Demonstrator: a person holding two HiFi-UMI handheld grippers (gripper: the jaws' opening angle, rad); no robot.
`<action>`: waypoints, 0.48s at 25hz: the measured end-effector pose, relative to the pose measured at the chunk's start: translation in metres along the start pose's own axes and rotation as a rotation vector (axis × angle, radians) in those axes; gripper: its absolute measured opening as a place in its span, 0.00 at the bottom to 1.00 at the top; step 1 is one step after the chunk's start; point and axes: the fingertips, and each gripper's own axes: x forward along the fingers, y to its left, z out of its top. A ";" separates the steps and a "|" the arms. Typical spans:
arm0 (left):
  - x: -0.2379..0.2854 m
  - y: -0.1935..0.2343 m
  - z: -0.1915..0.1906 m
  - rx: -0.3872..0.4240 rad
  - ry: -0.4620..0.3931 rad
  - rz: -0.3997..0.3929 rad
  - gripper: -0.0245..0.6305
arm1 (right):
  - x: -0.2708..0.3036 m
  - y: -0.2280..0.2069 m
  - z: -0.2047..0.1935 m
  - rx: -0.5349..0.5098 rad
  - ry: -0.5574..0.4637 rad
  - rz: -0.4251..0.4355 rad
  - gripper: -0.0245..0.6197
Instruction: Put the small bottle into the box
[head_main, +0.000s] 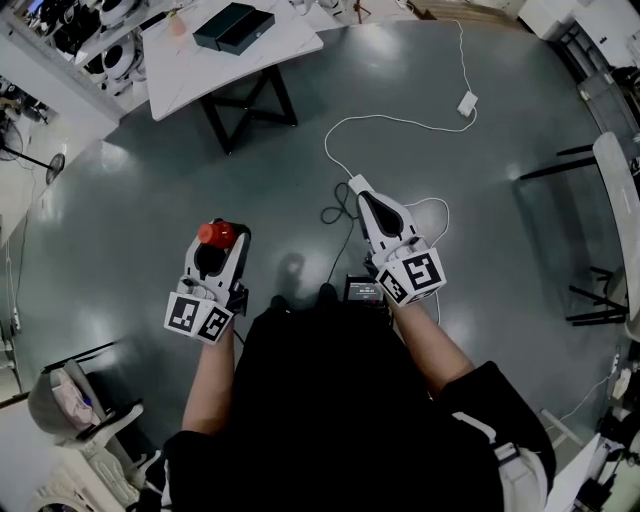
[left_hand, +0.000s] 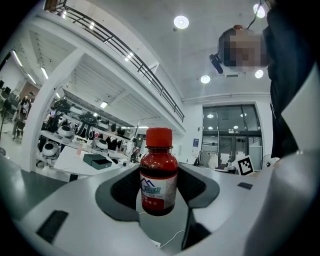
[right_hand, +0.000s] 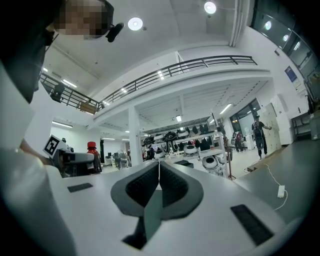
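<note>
The small bottle (left_hand: 159, 172), red-capped and upright, sits mid-frame in the left gripper view, clamped at its lower body by the left gripper (left_hand: 160, 192), whose jaws stand wide around it. It hangs over bare floor (head_main: 480, 200), well apart from the black box (head_main: 234, 27) on the table (head_main: 190, 60) at the head view's upper left. The hold looks low, so a jolt could tip the bottle out. The right gripper (right_hand: 159, 167) is closed and empty
</note>
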 end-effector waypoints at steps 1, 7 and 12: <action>0.002 -0.004 -0.002 -0.006 -0.001 -0.003 0.39 | -0.004 -0.004 0.000 0.003 -0.002 -0.002 0.09; 0.011 -0.014 -0.014 -0.026 0.014 -0.019 0.39 | -0.017 -0.026 -0.005 0.024 -0.003 -0.028 0.09; 0.021 -0.010 -0.022 -0.054 0.028 -0.022 0.39 | -0.019 -0.038 -0.013 0.047 0.012 -0.048 0.09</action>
